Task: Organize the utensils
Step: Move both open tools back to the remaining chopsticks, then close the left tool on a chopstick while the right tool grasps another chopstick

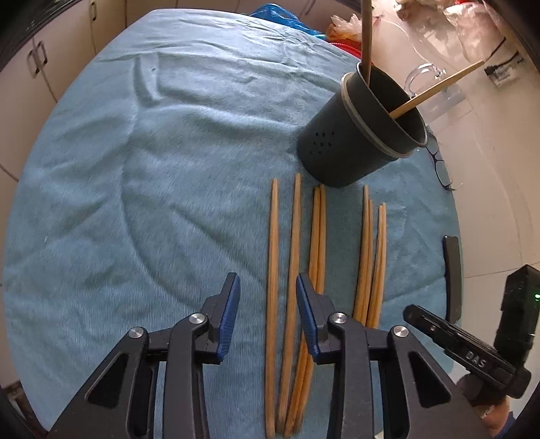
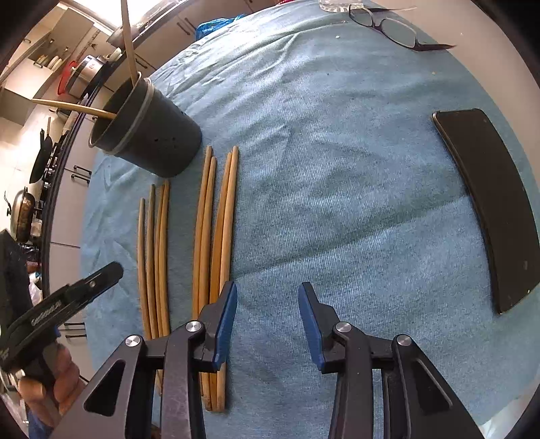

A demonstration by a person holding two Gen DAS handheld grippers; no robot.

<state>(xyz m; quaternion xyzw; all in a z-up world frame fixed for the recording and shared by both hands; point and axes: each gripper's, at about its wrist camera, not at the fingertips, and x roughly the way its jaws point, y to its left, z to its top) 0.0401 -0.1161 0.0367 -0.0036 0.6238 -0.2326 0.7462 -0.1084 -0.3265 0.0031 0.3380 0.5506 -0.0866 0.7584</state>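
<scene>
Several wooden chopsticks [image 1: 293, 253] lie side by side on a blue towel [image 1: 152, 185], their tips toward a black perforated utensil cup [image 1: 354, 141]. Two more chopsticks [image 1: 435, 89] stand in the cup. My left gripper [image 1: 266, 283] hovers open over the left pair, which shows between its blue pads without touching them. In the right wrist view the cup [image 2: 158, 135] is at the upper left. My right gripper [image 2: 268, 287] is open, with only towel [image 2: 337, 169] between its pads. Its left finger [image 2: 226, 317] overlaps the rightmost chopsticks [image 2: 222, 236].
A black phone [image 2: 489, 202] lies on the towel right of the right gripper. Dark glasses [image 2: 388, 27] sit at the far edge. A clear glass jug [image 1: 428, 84] stands behind the cup. Kitchen cabinets and pans line the left side.
</scene>
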